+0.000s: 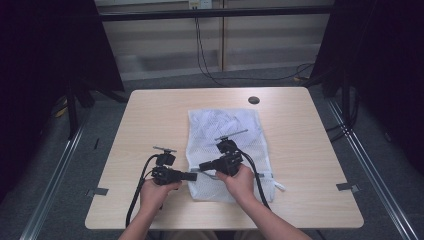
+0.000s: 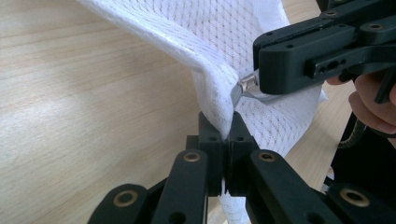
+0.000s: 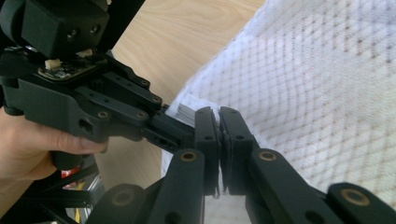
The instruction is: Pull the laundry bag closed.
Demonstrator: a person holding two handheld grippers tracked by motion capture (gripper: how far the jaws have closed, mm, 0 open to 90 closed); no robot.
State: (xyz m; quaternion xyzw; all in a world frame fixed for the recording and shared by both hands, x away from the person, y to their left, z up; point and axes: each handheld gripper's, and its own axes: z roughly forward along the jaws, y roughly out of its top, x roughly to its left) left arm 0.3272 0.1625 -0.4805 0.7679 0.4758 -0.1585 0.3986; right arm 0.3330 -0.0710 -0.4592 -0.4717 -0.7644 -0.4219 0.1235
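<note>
Both hand-held grippers pinching white mesh bag (image 1: pixel 225 150) at its left edge, near side of tabletop (image 1: pixel 150 115).

Left hand-held gripper (image 1: pixel 192 175) level, aimed rightward, jaws pressed together on a raised fold of mesh. Right hand-held gripper (image 1: pixel 204 165) aimed leftward across bag, tips just beside left's, jaws clamped on what looks like the metal zipper pull (image 2: pixel 245 88). Hands low at near edge, cables trailing back. Dark round grommet (image 1: pixel 254 100) at far side, well apart. Bag flat, rectangular, slightly rumpled, edge lifted at grip.
</note>
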